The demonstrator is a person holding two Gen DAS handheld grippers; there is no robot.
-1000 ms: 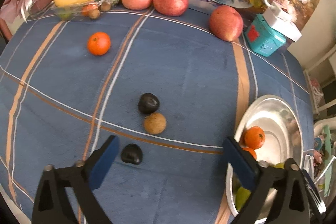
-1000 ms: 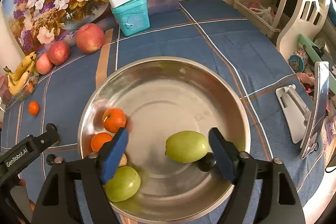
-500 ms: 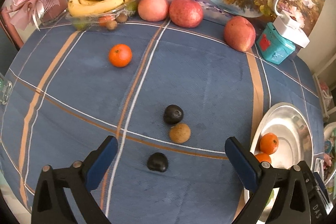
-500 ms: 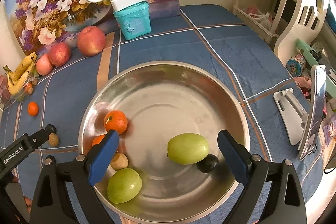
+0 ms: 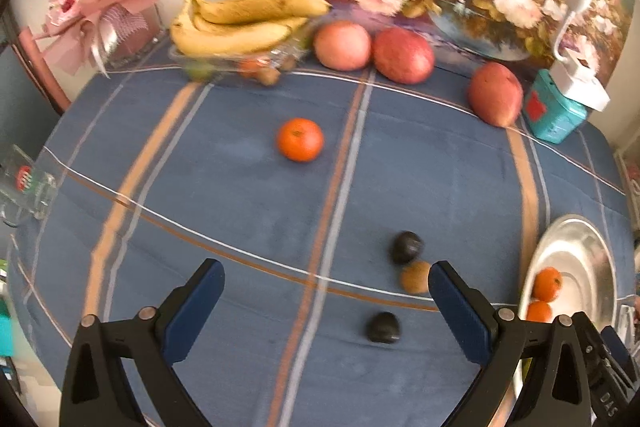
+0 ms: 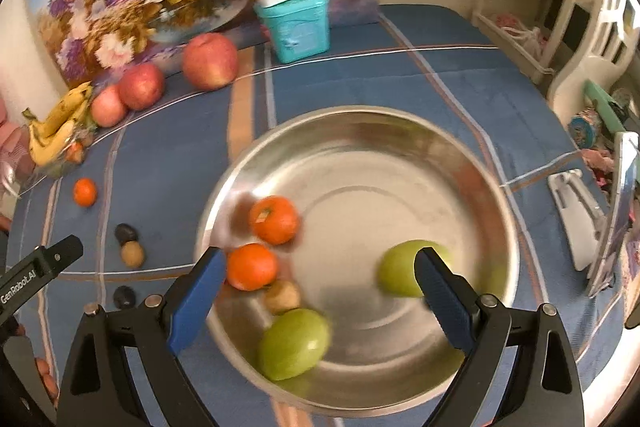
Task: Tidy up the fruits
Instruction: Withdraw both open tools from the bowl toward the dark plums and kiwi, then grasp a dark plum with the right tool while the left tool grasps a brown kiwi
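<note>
My left gripper point(image 5: 326, 283) is open and empty above the blue striped tablecloth. Ahead of it lie an orange point(image 5: 300, 139), two dark round fruits point(image 5: 406, 247) point(image 5: 383, 327) and a small brown fruit point(image 5: 415, 277). My right gripper point(image 6: 318, 273) is open and empty over the steel bowl point(image 6: 400, 155). The bowl holds two oranges point(image 6: 274, 219) point(image 6: 251, 266), two green apples point(image 6: 294, 343) point(image 6: 400, 269) and a small brown fruit point(image 6: 283, 297). The bowl also shows in the left wrist view point(image 5: 580, 243) at the right.
Bananas point(image 5: 240, 21) on a clear tray and three red apples point(image 5: 342, 45) point(image 5: 403, 55) point(image 5: 495, 94) line the back edge before a flower painting. A teal tin point(image 5: 554, 115) with a white lamp stands back right. A pink bouquet point(image 5: 100, 7) sits back left. A phone stand point(image 6: 576, 215) is right of the bowl.
My left gripper has swung left, so the loose fruits and bowl shifted right in view. My right gripper pulled back and left over the bowl; the small dark fruit by the apple is hidden now.
</note>
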